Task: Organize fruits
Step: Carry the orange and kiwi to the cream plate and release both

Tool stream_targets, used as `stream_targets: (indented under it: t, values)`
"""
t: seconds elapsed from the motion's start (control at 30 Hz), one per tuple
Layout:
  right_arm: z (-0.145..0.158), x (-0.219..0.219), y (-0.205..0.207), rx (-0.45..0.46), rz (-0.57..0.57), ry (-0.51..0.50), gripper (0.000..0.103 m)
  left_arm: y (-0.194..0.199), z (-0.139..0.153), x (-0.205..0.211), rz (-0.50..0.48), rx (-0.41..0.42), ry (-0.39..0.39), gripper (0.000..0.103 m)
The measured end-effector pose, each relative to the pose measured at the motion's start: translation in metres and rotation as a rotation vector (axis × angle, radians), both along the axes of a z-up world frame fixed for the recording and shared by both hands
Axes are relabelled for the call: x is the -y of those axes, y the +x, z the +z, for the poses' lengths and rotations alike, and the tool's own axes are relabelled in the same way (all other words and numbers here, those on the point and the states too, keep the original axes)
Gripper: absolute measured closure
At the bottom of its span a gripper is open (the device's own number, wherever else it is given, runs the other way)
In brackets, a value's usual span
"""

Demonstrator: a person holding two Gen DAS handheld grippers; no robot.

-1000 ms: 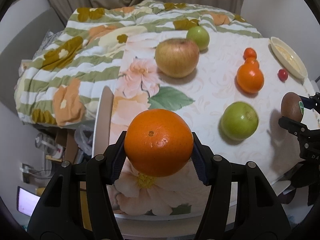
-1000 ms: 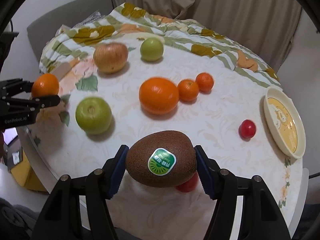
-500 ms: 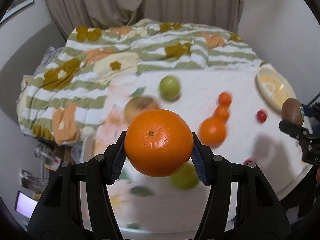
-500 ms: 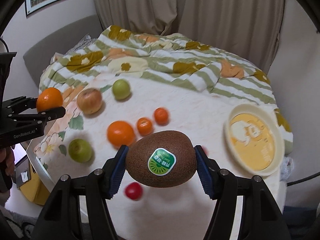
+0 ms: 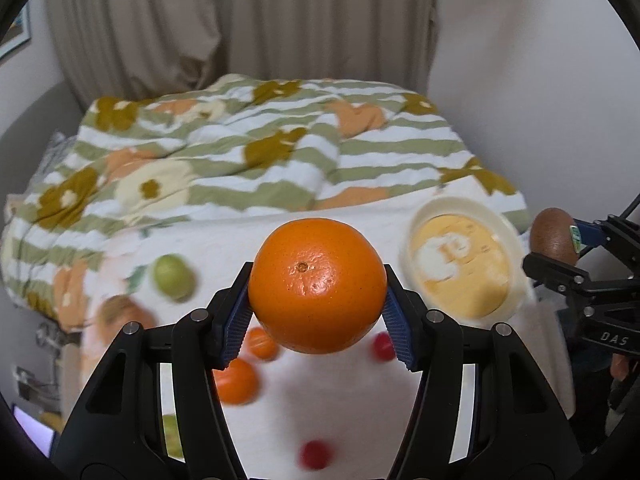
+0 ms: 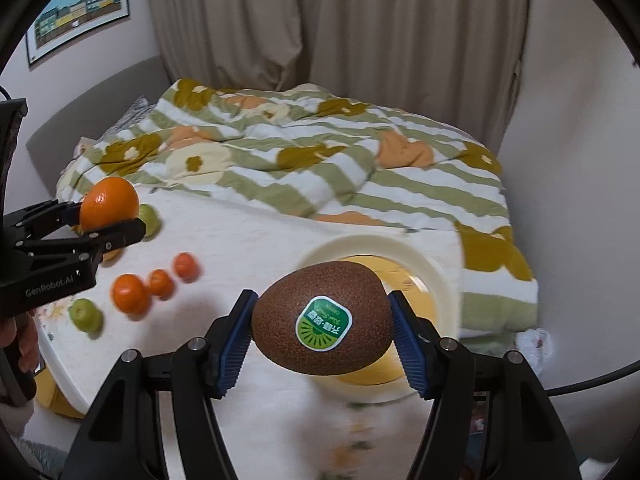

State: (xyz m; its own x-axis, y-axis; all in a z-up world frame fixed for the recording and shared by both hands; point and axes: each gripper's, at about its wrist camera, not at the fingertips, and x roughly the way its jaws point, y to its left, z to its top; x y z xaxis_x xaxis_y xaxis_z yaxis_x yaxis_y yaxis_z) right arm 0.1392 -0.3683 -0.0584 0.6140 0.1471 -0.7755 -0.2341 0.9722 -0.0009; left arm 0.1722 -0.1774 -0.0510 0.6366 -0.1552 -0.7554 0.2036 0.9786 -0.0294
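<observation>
My left gripper (image 5: 316, 312) is shut on a large orange (image 5: 317, 285), held in the air above the white table (image 5: 240, 248). My right gripper (image 6: 322, 330) is shut on a brown kiwi (image 6: 322, 322) with a green sticker, hanging just in front of a cream plate (image 6: 436, 276) with a yellow centre. In the left wrist view the plate (image 5: 460, 264) lies to the right of the orange, and the right gripper (image 5: 568, 248) with the kiwi (image 5: 552, 236) shows at the far right. The left gripper (image 6: 108, 220) with its orange (image 6: 109, 204) appears at the left of the right wrist view.
Loose fruit lies on the table: a green apple (image 5: 173, 276), a blurred reddish apple (image 5: 120, 316), three oranges (image 6: 130, 294), another green apple (image 6: 85, 314), two red tomatoes (image 5: 316, 454). A striped flowered blanket (image 6: 320, 160) covers the bed behind. Curtains and walls stand beyond.
Both grippers have risen and travelled across the table toward the plate, each still holding its fruit. The plate now looms much larger and the loose fruit has slid down and to the left.
</observation>
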Motion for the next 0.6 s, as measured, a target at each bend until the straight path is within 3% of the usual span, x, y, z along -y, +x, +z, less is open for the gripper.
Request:
stream_targets:
  t: [0.27, 0.6]
  values:
    - [-0.015, 0.056, 0.023, -0.018, -0.086, -0.002, 0.042, 0.043, -0.028, 0.084, -0.128, -0.053, -0.005, 0.037]
    - [-0.036, 0.092, 0.04, -0.054, -0.2, 0.001, 0.042, 0.087, -0.076, 0.146, -0.283, -0.146, 0.015, 0.037]
